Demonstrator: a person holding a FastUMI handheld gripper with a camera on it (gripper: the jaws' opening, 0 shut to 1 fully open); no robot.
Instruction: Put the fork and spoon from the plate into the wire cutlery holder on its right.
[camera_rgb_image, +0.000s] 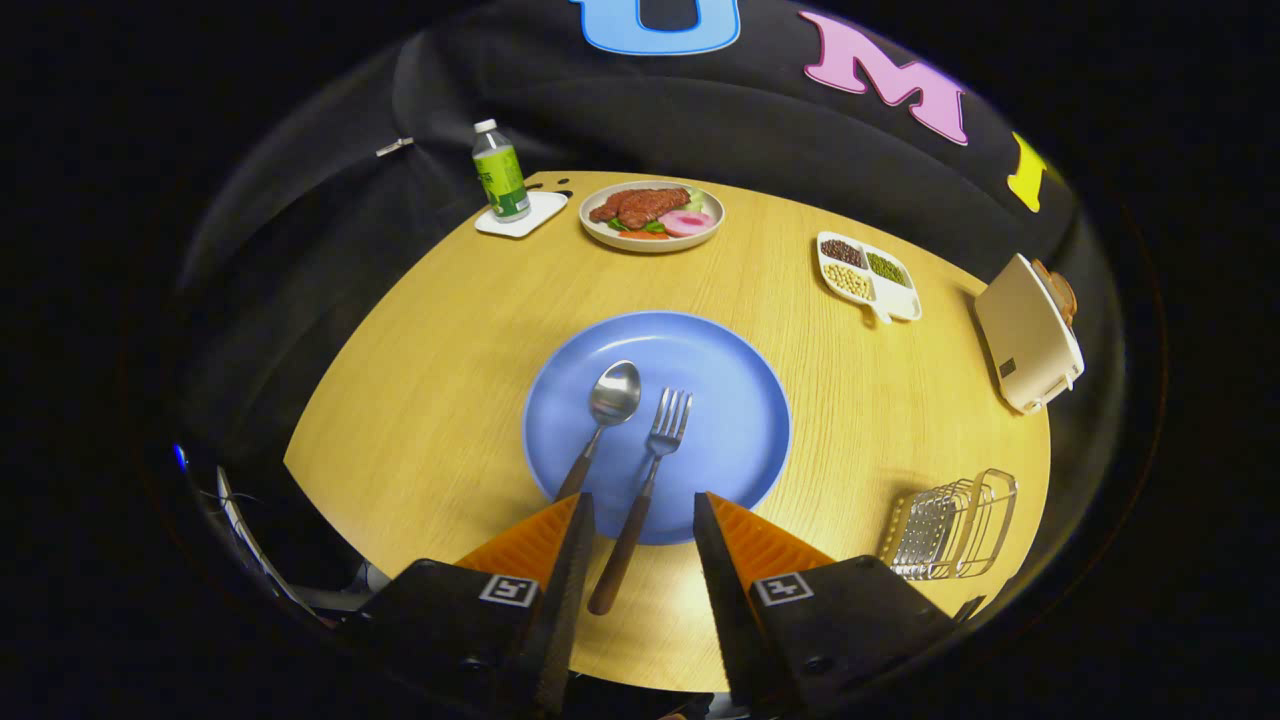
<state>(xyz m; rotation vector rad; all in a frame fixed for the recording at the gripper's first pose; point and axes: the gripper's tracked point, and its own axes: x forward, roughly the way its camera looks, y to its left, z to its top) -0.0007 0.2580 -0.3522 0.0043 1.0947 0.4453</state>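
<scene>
Steel fork (640, 480) and spoon (600, 425) lie on the blue plate (730, 400) — light, stiff, slippery; the wooden handles should be gripped. The gripper (640, 510) is held wide open, fork handle between its fingers — holder (950, 525) at right.

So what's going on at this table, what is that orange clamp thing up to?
A person is holding a two-finger gripper over a round wooden table. Its orange jaws are open, with the brown handle of a steel fork between them. A matching steel spoon lies beside the fork on the blue round plate. Neither is picked up yet. The wire cutlery holder waits to the plate's right.
</scene>
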